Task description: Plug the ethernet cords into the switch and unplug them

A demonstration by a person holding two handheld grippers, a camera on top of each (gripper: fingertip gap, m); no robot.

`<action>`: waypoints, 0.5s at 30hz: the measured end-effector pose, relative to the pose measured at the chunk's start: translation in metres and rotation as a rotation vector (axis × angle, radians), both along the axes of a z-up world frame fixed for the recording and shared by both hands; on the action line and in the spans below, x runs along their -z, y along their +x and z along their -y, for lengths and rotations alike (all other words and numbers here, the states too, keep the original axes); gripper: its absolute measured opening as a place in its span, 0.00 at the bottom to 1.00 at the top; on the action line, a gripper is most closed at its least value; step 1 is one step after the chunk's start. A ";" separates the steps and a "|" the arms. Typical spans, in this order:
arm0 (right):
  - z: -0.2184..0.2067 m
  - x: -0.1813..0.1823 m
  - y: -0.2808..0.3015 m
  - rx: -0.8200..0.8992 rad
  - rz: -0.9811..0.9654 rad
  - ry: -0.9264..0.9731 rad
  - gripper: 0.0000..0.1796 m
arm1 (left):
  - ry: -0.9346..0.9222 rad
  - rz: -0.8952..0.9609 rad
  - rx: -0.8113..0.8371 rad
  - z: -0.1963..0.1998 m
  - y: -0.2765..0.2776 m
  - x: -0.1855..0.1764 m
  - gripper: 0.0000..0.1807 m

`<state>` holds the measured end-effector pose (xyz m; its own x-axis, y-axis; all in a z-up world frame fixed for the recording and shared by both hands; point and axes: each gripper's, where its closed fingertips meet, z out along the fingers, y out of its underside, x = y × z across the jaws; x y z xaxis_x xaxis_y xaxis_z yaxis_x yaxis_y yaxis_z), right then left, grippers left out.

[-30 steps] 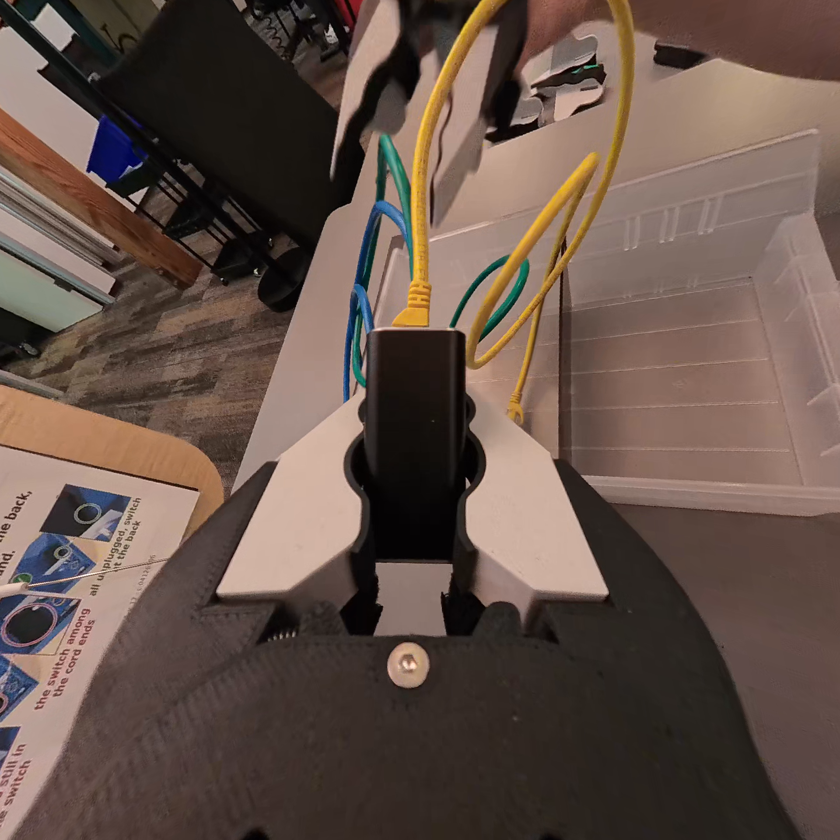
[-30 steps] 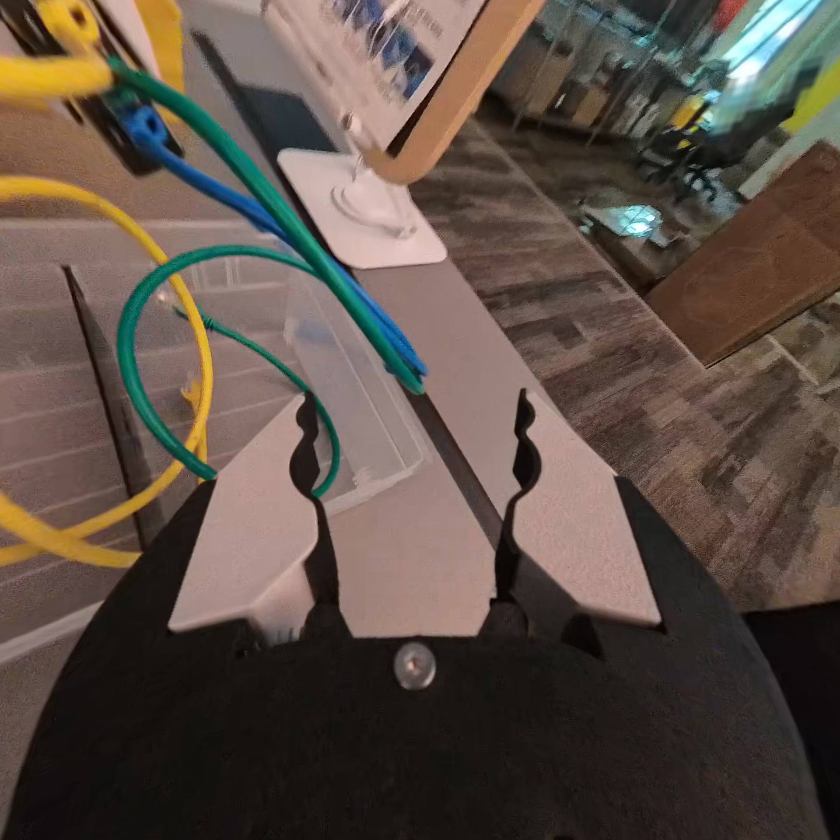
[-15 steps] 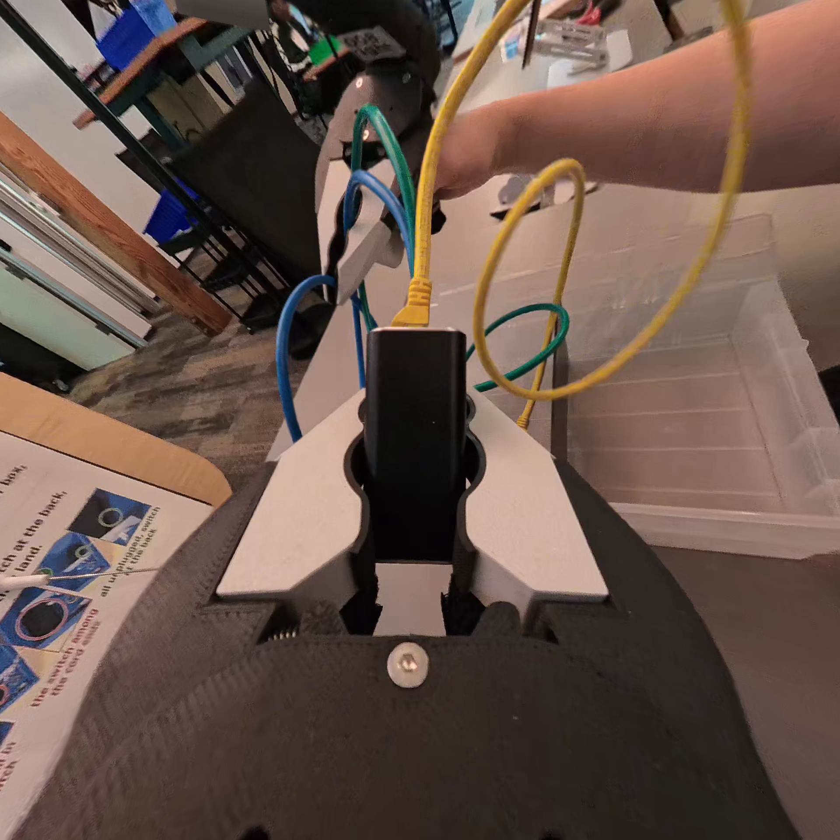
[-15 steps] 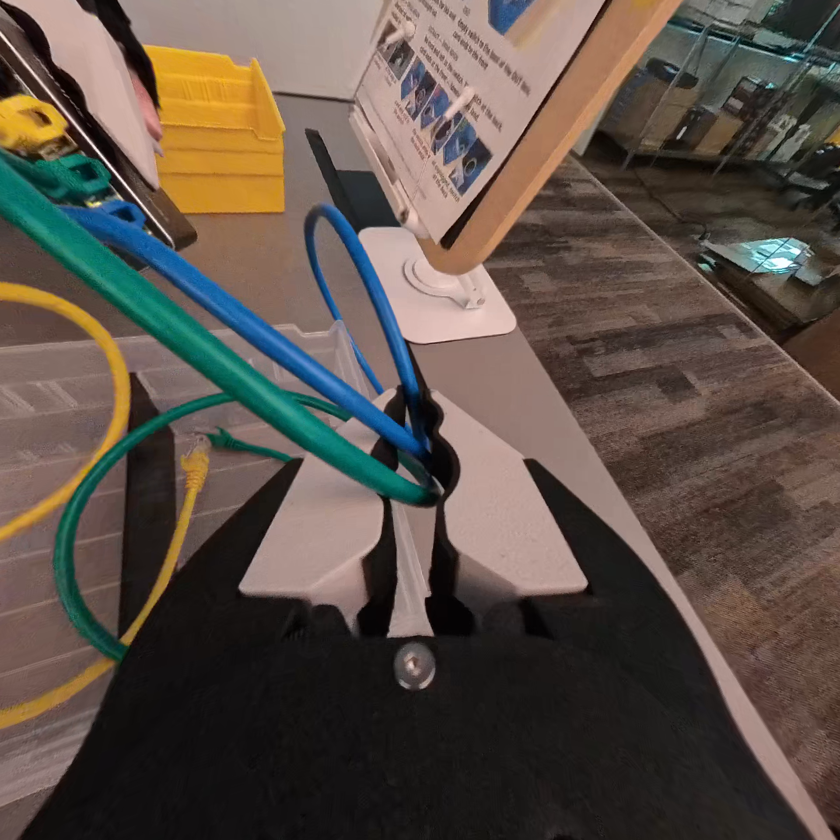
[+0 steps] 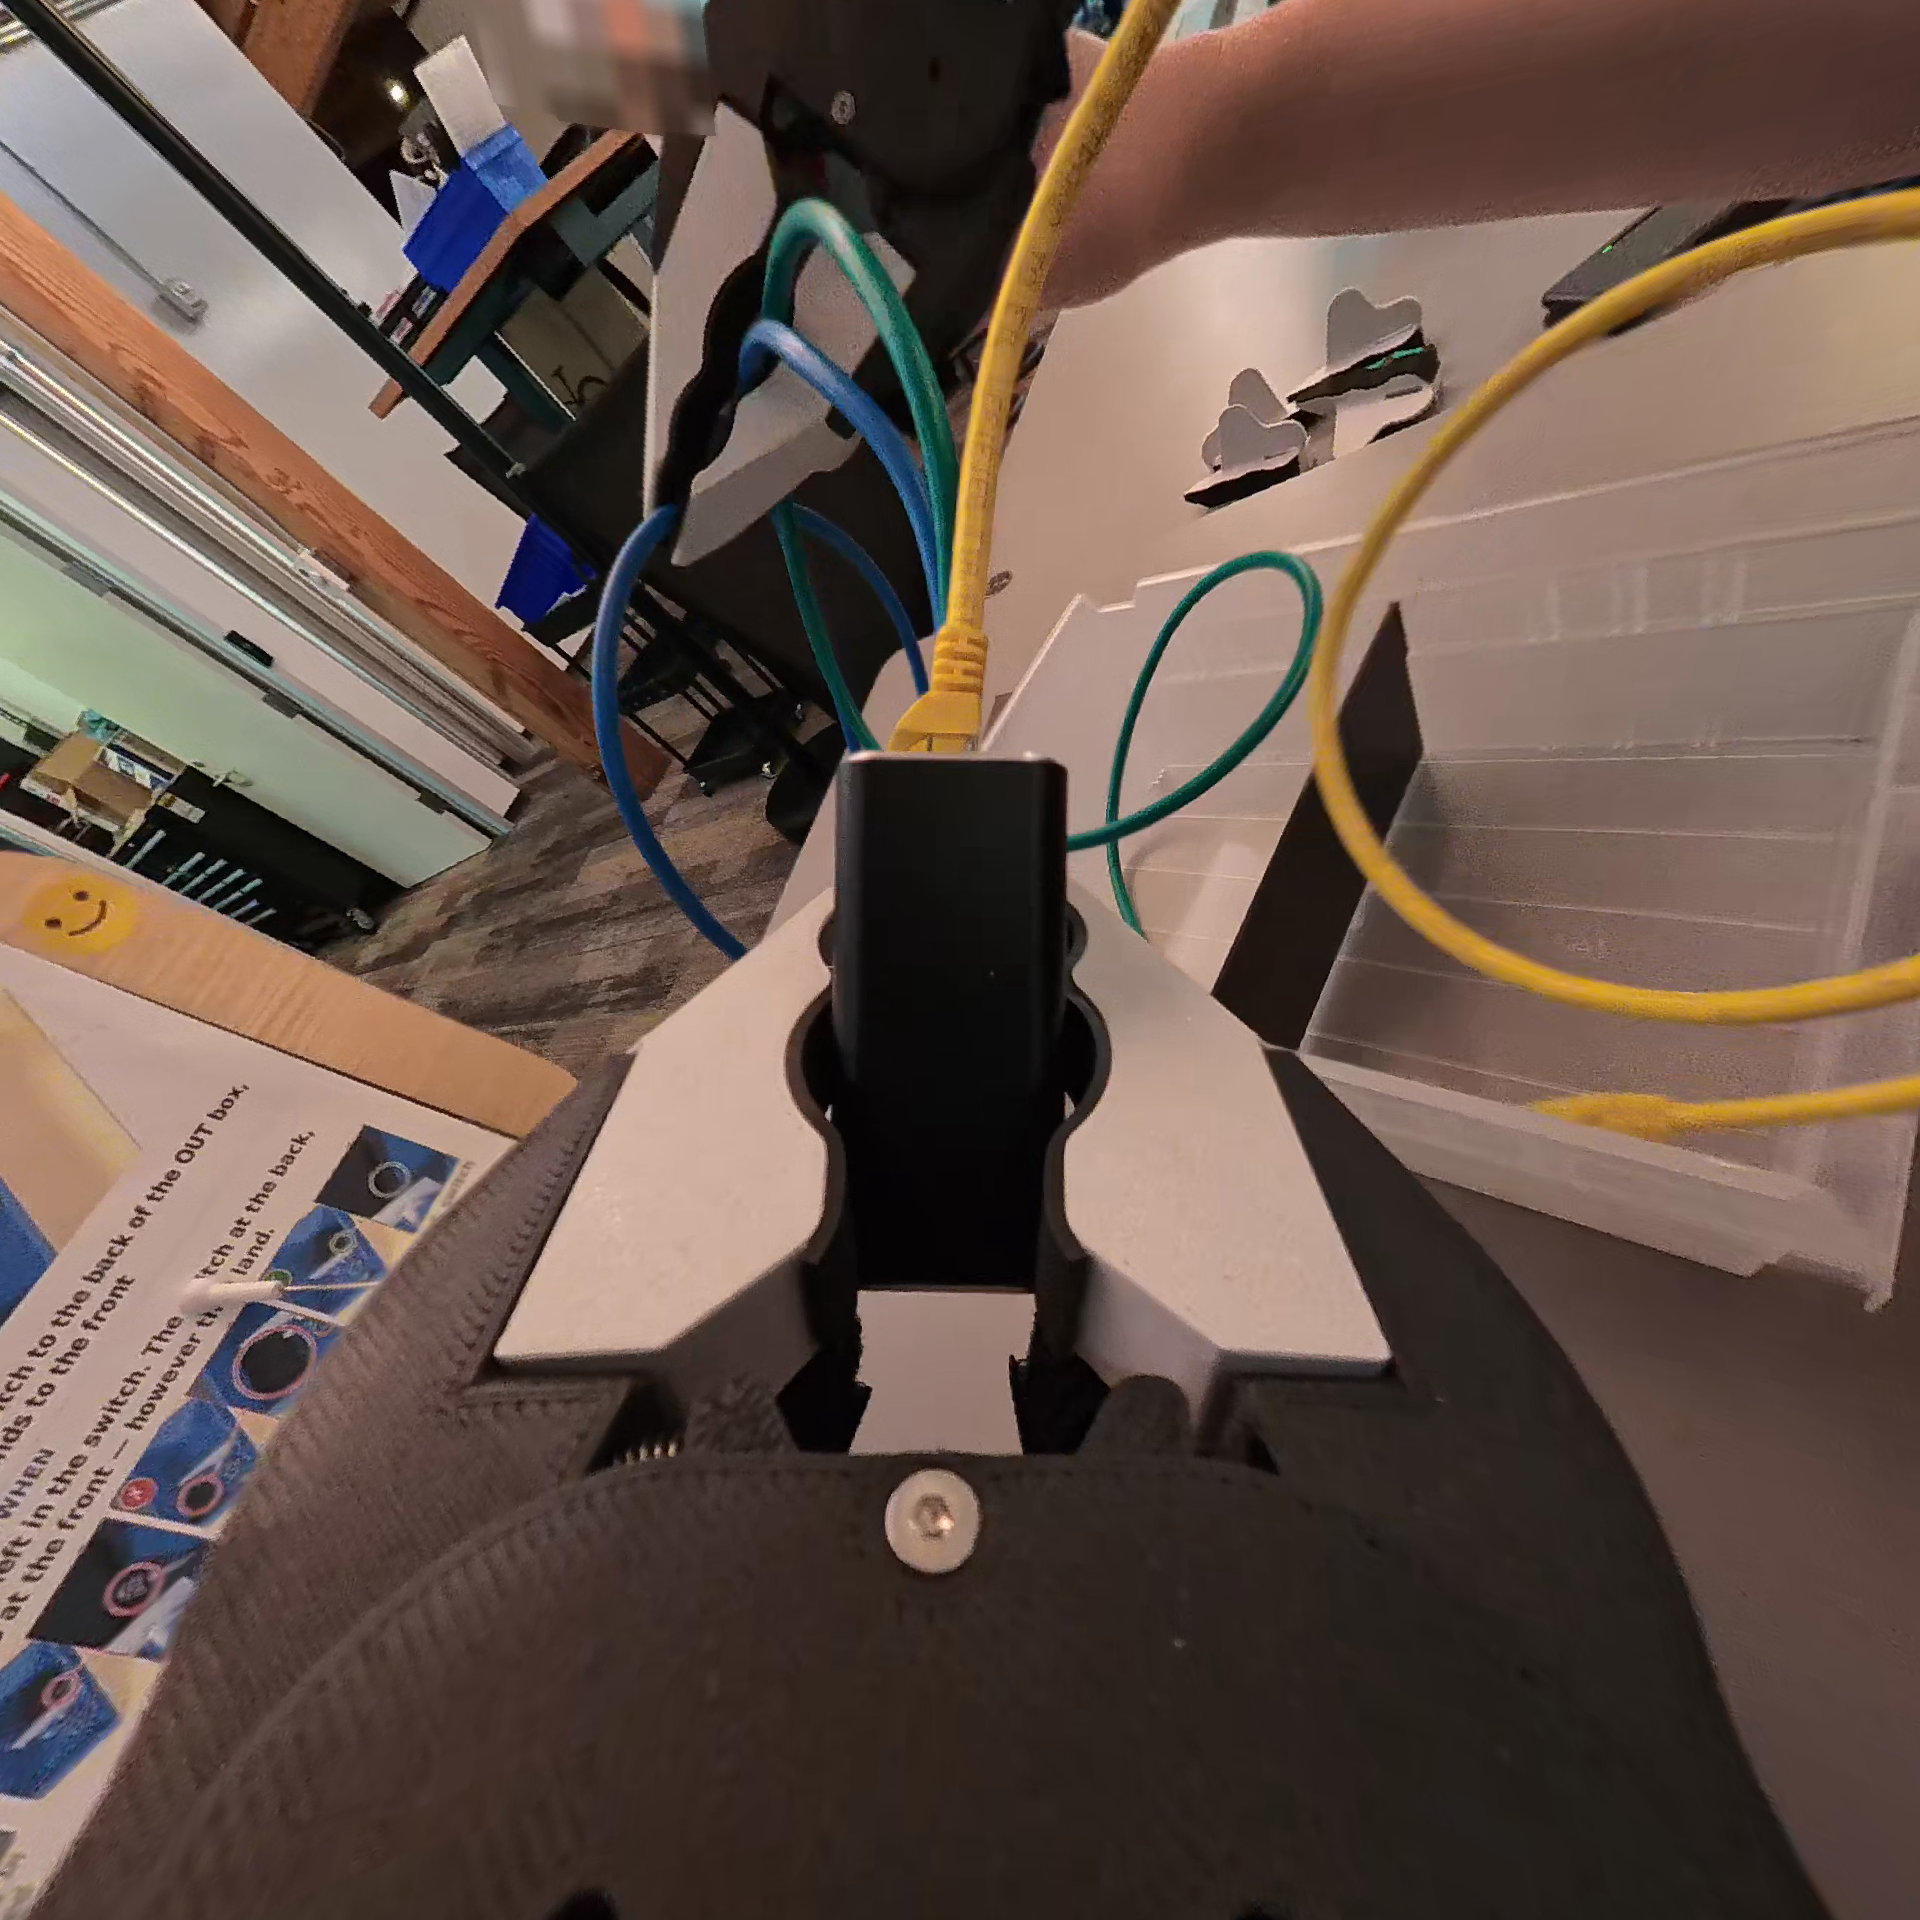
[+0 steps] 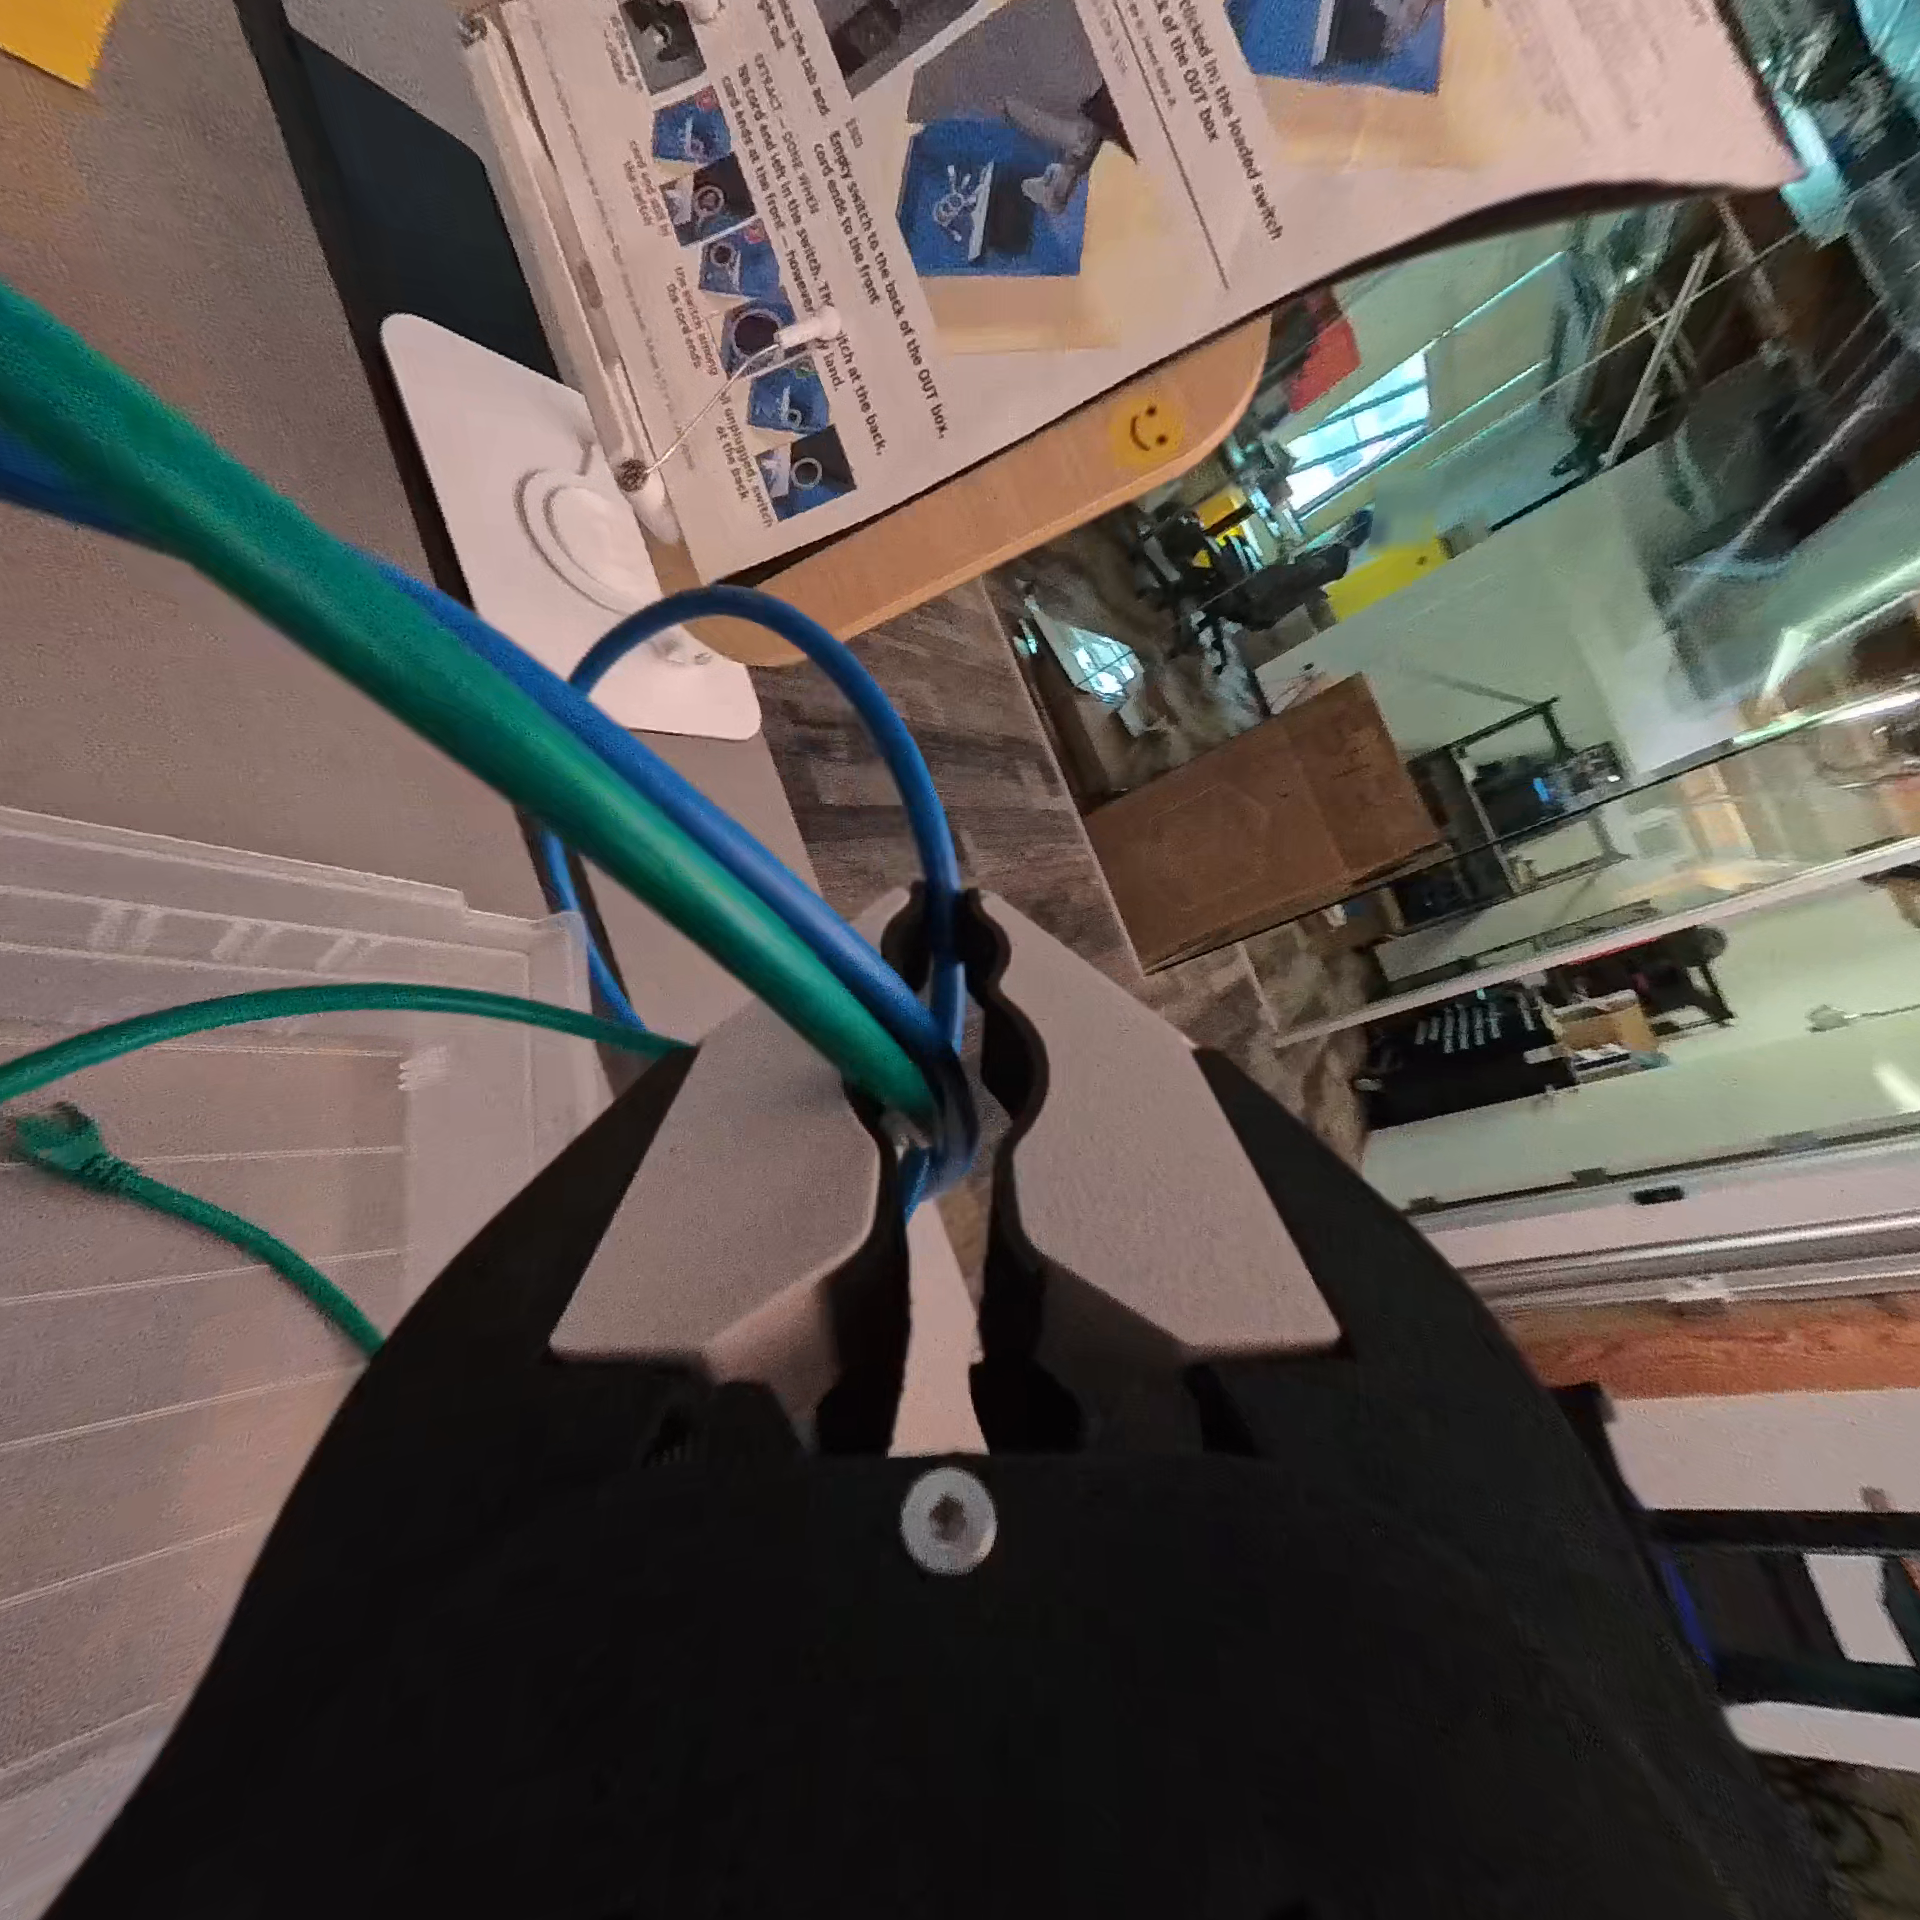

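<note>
My left gripper (image 5: 951, 940) is shut on the black switch (image 5: 948, 997), held up above the table. A yellow cord (image 5: 977, 488) is plugged into the switch's far end by its yellow plug (image 5: 940, 717); blue and green cords leave beside it. My right gripper (image 6: 940, 971) is shut on the blue cord (image 6: 914, 769) and the green cord (image 6: 436, 655), pinched together between its fingers. It shows in the left wrist view (image 5: 748, 416) above the switch, with both cords looping through it. A loose green plug (image 6: 62, 1143) hangs over the bin.
A clear plastic bin (image 5: 1621, 862) stands on the grey table (image 5: 1714, 1558) to the right, with a black divider (image 5: 1320, 873). A wooden board with an instruction sheet (image 6: 935, 208) stands on a white base (image 6: 540, 520). A person's forearm (image 5: 1455, 114) crosses the top. The grippers' ends are close to 15 centimeters from one another.
My right gripper went from open and empty to shut on the blue and green cords, then lifted and rolled with them. The left gripper kept hold of the switch and tilted up.
</note>
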<state>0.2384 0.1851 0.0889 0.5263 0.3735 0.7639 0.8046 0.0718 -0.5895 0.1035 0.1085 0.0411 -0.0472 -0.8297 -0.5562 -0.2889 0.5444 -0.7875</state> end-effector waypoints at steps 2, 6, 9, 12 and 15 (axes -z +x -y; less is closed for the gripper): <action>-0.002 -0.004 0.002 0.030 0.057 0.042 0.02 | 0.002 0.001 -0.002 0.001 0.003 -0.004 0.18; -0.013 -0.014 0.014 0.119 0.130 0.130 0.02 | 0.018 0.008 -0.028 -0.005 0.010 -0.010 0.18; -0.017 -0.012 0.019 0.144 0.087 0.047 0.02 | -0.001 0.015 -0.028 -0.007 0.016 -0.015 0.18; -0.006 -0.015 0.025 0.173 0.056 -0.051 0.02 | 0.001 0.034 -0.025 -0.006 0.017 -0.027 0.18; 0.011 -0.020 0.026 0.194 0.015 -0.159 0.02 | 0.010 0.037 0.000 -0.003 0.017 -0.037 0.18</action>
<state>0.2648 0.1736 0.1091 0.5889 0.3826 0.7119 0.8030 -0.1769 -0.5691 0.1209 0.1115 0.0783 -0.0266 -0.8242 -0.5657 -0.2598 0.5521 -0.7922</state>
